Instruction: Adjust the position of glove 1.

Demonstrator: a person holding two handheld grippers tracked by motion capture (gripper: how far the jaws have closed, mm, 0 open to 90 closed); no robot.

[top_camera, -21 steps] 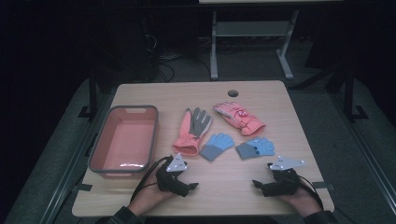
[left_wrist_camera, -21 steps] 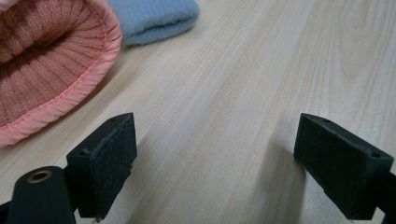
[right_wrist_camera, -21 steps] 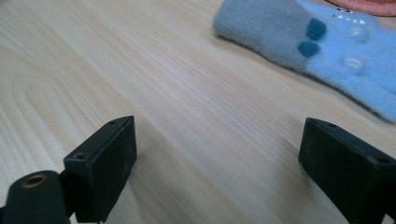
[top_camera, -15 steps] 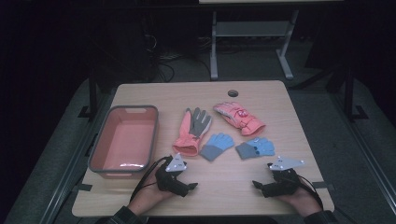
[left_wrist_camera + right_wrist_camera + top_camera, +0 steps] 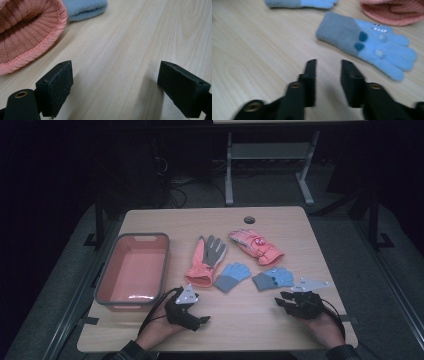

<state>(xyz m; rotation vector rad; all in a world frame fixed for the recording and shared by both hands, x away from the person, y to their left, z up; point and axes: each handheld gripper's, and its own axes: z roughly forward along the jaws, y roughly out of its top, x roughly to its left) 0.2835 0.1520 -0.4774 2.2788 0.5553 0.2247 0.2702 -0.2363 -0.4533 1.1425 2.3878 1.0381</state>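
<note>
My left gripper (image 5: 186, 297) rests on the table near the front edge, just short of the pink-and-grey glove (image 5: 205, 259). In the left gripper view its jaws stand wide open over bare wood, the left pad (image 5: 56, 90) below the glove's pink ribbed cuff (image 5: 25, 32). A small blue glove (image 5: 232, 275) lies beyond (image 5: 85, 8). My right gripper (image 5: 294, 300) sits at the front right; its jaws (image 5: 329, 80) are a narrow gap apart with nothing between them. A second blue glove with a face (image 5: 372, 45) lies just ahead of it (image 5: 273, 278). A pink padded glove (image 5: 256, 245) lies farther back.
A salmon bin with a grey rim (image 5: 107, 270) stands at the table's left side, nothing inside it. The wooden table (image 5: 240, 320) has a round cable hole (image 5: 249, 219) at the back. Dark floor and a metal stand lie beyond.
Hardly anything differs in the high view. The right gripper has crept slightly forward toward the blue glove; its own view is blurred.
</note>
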